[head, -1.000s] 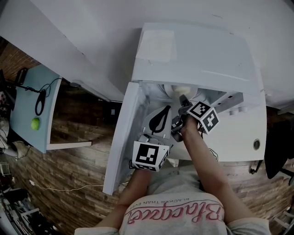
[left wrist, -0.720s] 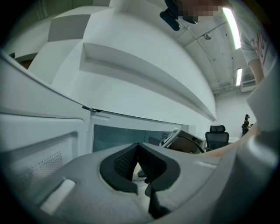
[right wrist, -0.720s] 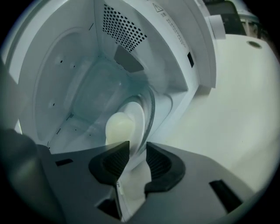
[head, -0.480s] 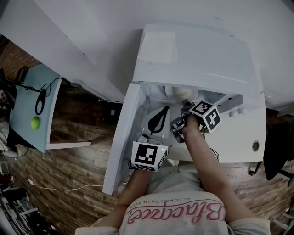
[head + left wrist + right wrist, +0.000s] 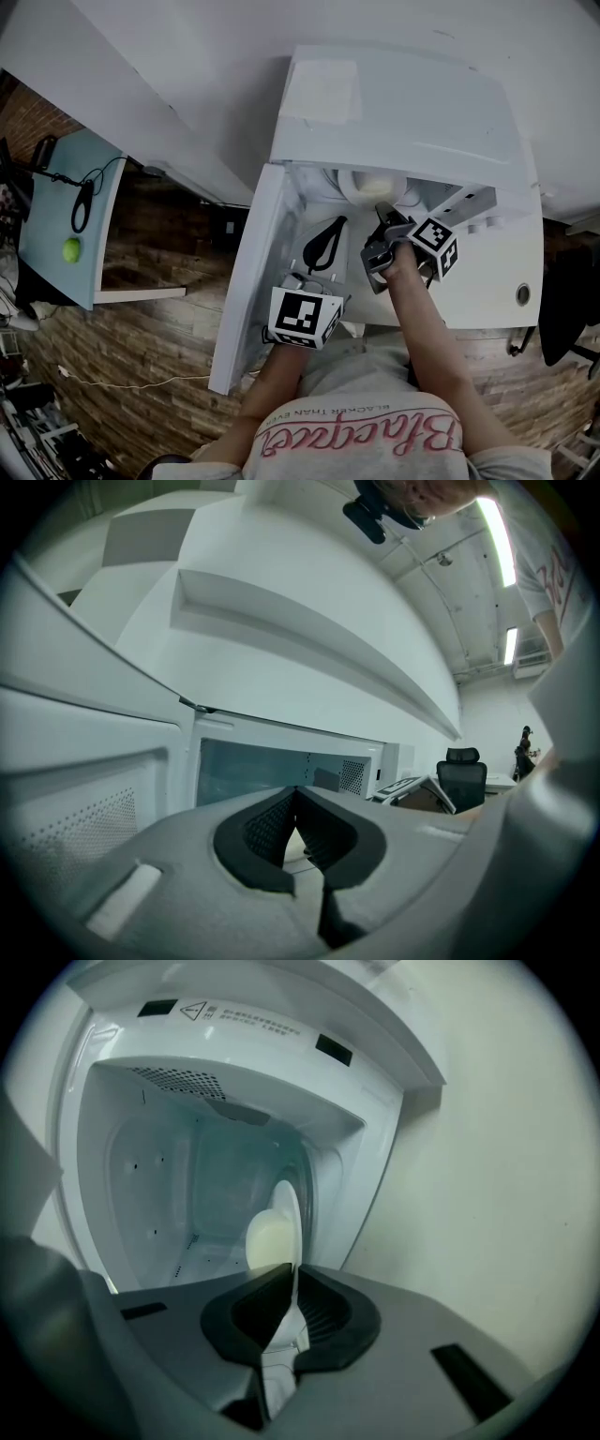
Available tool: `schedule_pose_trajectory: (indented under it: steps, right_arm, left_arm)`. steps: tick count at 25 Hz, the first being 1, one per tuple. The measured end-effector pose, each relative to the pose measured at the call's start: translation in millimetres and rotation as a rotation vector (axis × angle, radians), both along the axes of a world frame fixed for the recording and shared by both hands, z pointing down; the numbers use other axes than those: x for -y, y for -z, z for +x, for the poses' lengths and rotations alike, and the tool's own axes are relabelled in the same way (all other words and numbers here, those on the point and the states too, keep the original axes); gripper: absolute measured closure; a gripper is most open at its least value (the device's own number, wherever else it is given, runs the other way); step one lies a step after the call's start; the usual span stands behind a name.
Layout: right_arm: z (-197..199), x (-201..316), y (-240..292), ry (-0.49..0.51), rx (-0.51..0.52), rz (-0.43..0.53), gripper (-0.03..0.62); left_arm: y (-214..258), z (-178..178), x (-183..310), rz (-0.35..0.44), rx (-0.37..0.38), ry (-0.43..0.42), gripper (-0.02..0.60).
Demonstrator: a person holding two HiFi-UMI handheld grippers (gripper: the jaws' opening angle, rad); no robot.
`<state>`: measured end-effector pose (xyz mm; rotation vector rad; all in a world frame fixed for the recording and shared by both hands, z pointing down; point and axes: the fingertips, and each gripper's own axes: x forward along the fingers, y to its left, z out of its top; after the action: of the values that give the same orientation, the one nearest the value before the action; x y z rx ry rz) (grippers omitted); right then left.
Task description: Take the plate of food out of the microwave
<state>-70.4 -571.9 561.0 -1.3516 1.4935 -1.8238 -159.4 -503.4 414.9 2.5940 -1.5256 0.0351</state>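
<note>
Closing right gripper (image 5: pixel 292 1283) jaws onto plate (image 5: pixel 284 1213) rim | plate with food (image 5: pixel 265 1237) inside microwave (image 5: pixel 403 103), by front edge | door (image 5: pixel 246 281) open | left gripper (image 5: pixel 298 799) jaws together, empty | lift-out pending.

Head view steeply down; all share microwave (image 5: pixel 403 112).

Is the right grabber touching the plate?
Touching. The right gripper view shows the right gripper closing its jaws onto the plate, pads pressing its rim.
</note>
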Motion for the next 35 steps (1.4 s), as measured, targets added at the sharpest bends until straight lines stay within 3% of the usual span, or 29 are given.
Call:
schedule_pose_trajectory:
  steps: [11,35]
  right_arm:
    - [0.2,-12.2,7.1,-0.031,0.166,0.153,0.577]
    - [9.1,-43.8,18.5,-0.029,0.192,0.307,0.577]
  left_arm:
    - [-1.9,4.8,-10.1,0.000,0.005,-0.019,0.575]
    - [-9.8,12.4,-37.2,-0.012,0.005,-0.049,0.575]
